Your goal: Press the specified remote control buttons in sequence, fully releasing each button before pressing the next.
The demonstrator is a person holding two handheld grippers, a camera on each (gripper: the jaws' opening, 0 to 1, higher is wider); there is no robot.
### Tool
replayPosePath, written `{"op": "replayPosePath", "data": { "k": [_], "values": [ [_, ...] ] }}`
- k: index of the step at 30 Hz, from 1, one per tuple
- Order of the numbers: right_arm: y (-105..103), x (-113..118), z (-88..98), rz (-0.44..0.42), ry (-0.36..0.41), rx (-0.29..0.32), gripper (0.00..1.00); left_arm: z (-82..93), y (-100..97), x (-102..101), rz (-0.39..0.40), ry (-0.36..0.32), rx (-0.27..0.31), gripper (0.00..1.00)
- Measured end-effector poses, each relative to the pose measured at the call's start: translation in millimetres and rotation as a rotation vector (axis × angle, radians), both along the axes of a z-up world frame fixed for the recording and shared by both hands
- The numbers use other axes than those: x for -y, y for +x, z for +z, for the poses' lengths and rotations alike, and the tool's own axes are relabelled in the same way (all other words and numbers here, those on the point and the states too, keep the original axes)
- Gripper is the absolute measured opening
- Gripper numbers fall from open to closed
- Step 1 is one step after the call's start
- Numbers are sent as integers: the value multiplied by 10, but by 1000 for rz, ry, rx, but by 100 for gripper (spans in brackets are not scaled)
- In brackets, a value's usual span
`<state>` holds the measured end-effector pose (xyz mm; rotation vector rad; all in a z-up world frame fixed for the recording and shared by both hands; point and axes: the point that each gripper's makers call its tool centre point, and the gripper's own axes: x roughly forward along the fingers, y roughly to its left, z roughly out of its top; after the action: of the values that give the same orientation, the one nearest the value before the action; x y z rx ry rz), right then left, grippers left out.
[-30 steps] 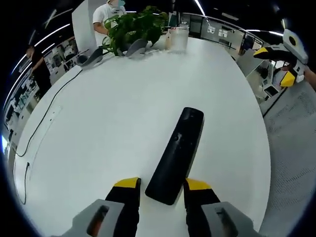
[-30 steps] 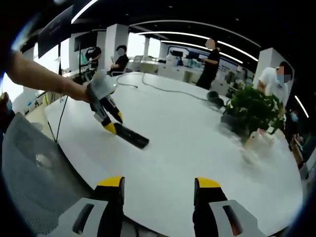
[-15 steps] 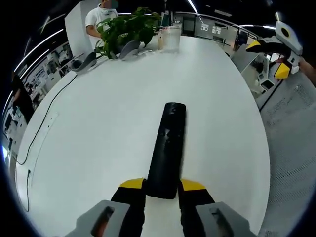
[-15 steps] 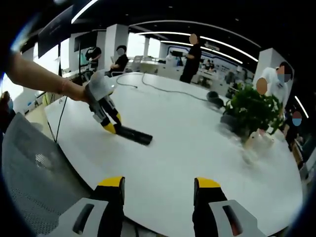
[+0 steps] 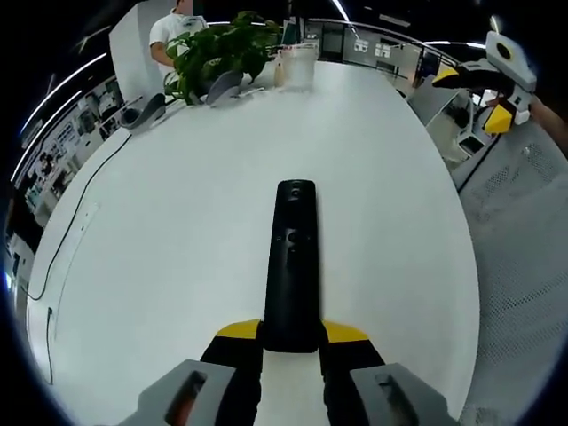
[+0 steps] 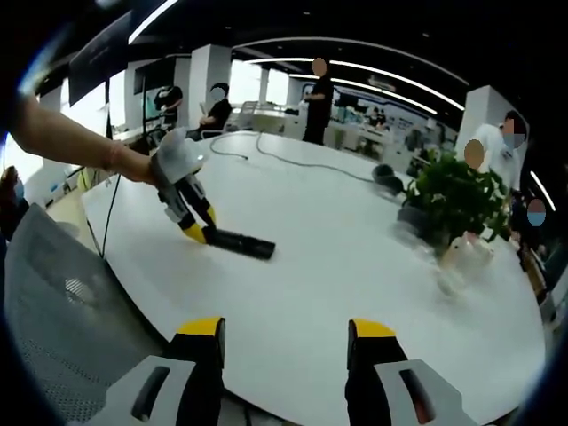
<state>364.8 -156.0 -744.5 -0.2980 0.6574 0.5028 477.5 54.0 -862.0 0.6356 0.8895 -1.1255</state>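
Note:
A long black remote control [image 5: 290, 266] lies on the white table [image 5: 177, 231], pointing away from me, buttons up. My left gripper [image 5: 291, 333] is shut on the remote's near end, one yellow-tipped jaw on each side. From the right gripper view the remote [image 6: 240, 242] is a dark bar on the table's left part, with the left gripper [image 6: 197, 224] clamped on its end in a person's hand. My right gripper [image 6: 286, 330] hangs open over the table's near edge, well apart from the remote. It also shows far off at upper right as the right gripper [image 5: 479, 93].
A potted green plant [image 5: 222, 49] and a clear jar [image 5: 297, 64] stand at the table's far end. A black cable [image 5: 67, 240] runs along the left side. A grey mesh chair [image 6: 62, 311] sits off the table edge. People stand in the background.
The remote has swung from a slant to straight between the left jaws, which have closed onto its near end. The right gripper has stayed put.

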Motion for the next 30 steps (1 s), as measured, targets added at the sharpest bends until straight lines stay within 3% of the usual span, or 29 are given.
{"op": "replayPosePath", "data": {
  "k": [30],
  "values": [
    [-6, -13, -9, 15, -1, -6, 53, -11, -266, 23, -38, 11, -14, 24]
  ]
}}
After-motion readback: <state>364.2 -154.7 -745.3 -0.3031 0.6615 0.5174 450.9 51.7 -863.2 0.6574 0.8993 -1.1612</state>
